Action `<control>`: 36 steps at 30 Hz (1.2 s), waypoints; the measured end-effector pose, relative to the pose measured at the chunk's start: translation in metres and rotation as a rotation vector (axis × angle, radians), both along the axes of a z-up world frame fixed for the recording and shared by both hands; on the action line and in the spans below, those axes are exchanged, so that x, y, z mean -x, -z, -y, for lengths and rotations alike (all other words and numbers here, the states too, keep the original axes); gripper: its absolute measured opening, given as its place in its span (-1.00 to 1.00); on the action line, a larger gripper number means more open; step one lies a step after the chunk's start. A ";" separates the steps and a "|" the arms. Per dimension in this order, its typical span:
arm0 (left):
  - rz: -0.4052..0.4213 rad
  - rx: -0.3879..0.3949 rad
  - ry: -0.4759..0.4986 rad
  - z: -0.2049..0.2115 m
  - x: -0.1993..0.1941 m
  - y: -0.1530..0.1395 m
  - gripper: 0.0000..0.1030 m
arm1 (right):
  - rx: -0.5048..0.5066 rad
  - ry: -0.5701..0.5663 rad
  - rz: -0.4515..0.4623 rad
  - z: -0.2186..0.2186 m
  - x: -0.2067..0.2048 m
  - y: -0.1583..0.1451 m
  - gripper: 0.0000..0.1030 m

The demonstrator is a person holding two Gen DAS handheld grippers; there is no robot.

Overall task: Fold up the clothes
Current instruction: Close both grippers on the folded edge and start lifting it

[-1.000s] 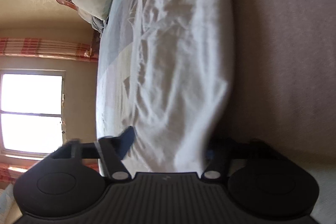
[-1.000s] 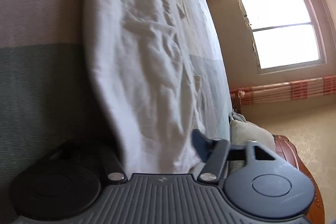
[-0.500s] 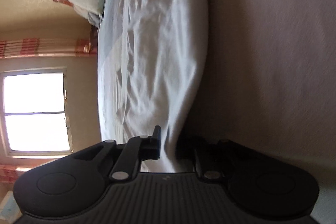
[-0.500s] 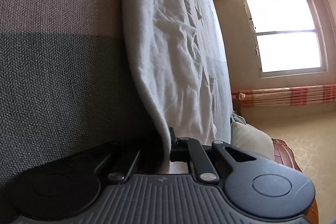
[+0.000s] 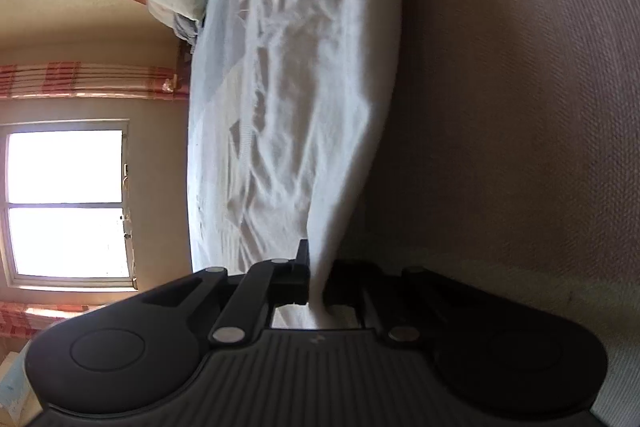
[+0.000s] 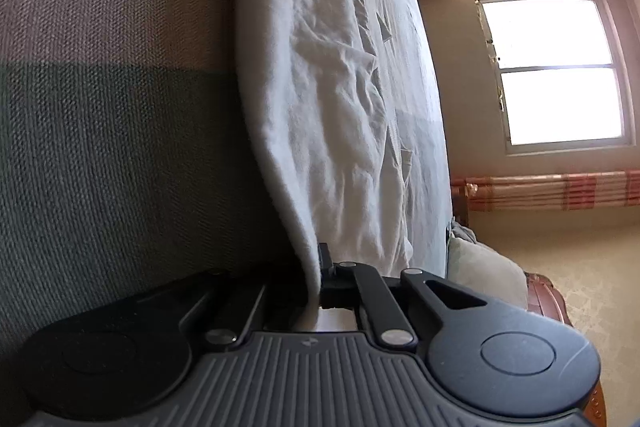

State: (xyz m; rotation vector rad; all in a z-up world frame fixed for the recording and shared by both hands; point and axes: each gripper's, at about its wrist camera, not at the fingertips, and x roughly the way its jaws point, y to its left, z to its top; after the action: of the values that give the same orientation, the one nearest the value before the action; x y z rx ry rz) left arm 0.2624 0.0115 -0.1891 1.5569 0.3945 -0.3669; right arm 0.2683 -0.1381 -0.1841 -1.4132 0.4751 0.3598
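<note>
**Q:** Report the left unit. Why is the cloth held that way?

**A:** My left gripper (image 5: 318, 279) is clamped on one edge of the white garment (image 5: 304, 75), jaws nearly together with only fabric between them. The garment spreads wrinkled across the bed cover (image 5: 520, 107), with its near edge raised off the cover. I judge an edge grip lets the cloth be carried over itself for a fold.

**Q:** And the right unit?

**A:** My right gripper (image 6: 316, 283) mirrors it: jaws pinched tight on the same near edge of the garment (image 6: 340, 87). Holding two points keeps that edge taut. How many folds are in, I cannot tell.
</note>
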 end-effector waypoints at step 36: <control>-0.107 -0.012 0.104 0.008 0.155 -0.029 -0.98 | -0.062 -0.057 -0.128 0.056 0.170 -0.054 -0.87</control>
State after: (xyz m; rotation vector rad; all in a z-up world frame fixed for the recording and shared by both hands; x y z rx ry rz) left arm 0.1077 0.0030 -0.1606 1.5771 0.3997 -0.5312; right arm 0.0983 -0.1941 -0.1298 -1.3506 0.5239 0.5093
